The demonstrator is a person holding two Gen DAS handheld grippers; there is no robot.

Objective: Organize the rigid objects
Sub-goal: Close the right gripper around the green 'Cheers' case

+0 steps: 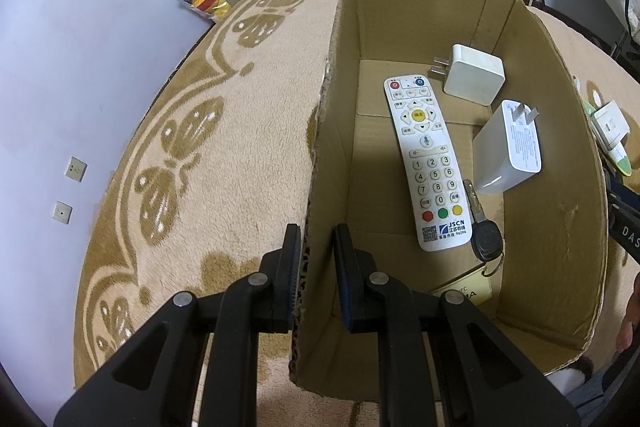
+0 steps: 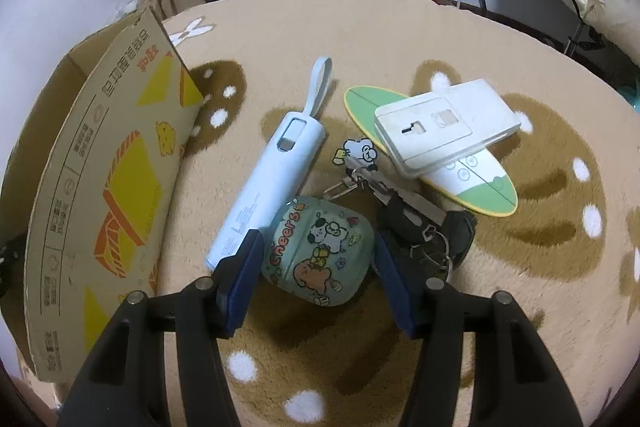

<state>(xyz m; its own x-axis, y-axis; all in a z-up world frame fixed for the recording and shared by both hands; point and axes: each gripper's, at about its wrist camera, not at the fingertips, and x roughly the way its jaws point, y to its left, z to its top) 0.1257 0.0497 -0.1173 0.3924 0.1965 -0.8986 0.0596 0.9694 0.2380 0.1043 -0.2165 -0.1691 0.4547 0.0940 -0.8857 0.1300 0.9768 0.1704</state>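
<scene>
Left wrist view: the left gripper (image 1: 316, 247) is clamping the cardboard box (image 1: 560, 211) by its near-left wall; inside are lying one remote (image 1: 426, 163), two chargers (image 1: 474, 74), one key (image 1: 482, 227). Right wrist view: the right gripper (image 2: 316, 255) is pinching one earbud case (image 2: 318, 253) mid-blanket (image 2: 520, 307), beside one blue power bank (image 2: 268, 179), one key bunch (image 2: 424, 223).

left claw (image 1: 316, 247) clamped nearly closed, tilted steeply down; right claw (image 2: 318, 259) half spread.
</scene>
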